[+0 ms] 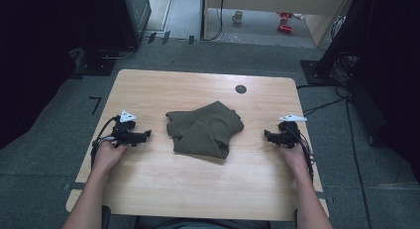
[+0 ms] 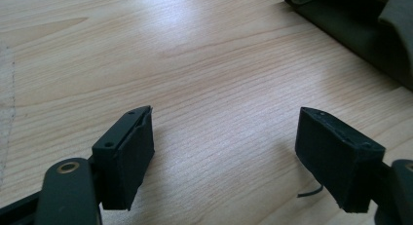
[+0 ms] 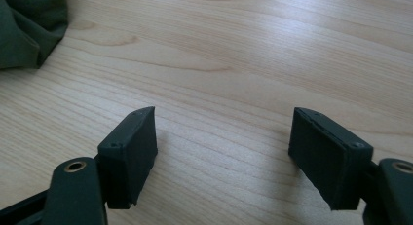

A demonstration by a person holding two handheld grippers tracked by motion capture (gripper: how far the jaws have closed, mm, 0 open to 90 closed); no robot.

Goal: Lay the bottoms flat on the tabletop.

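**Caller:** While both hands rest on the wooden table (image 1: 148, 189), the dark olive cloth (image 1: 205, 129) lies bunched and loosely folded at the middle of it, and neither tool touches it. Where do you have the left one?

**Analyst:** Out at the left edge. The left gripper (image 1: 144, 135) sits low over the wood, pointing right toward the cloth, with bare table between the two. The left hand (image 1: 110, 152) wraps its handle from the near side, and the grey three-cornered plate (image 1: 127, 116) stands up on top.

**Caller:** And its jaws?

**Analyst:** Spread wide. In the left gripper view, the left gripper (image 2: 225, 154) has plain wood grain between its black pads and nothing gripped. The cloth (image 2: 360, 25) shows at the far right corner there, well ahead of the tips.

**Caller:** Over to the other side, then.

**Analyst:** A mirror picture. The right gripper (image 1: 267, 136) is near the right edge, pointing left at the cloth, the right hand (image 1: 294, 154) behind it and its cable trailing back along the forearm. It is also apart from the fabric.

**Caller:** Open too?

**Analyst:** Wide apart. The right gripper view shows the right gripper (image 3: 223, 152) with its pads parted over bare table, and a fold of the cloth (image 3: 29, 28) up in the far left corner.

**Caller:** Anything else on the tabletop?

**Analyst:** A small dark round hole (image 1: 240, 88) near the far edge, beyond the cloth.
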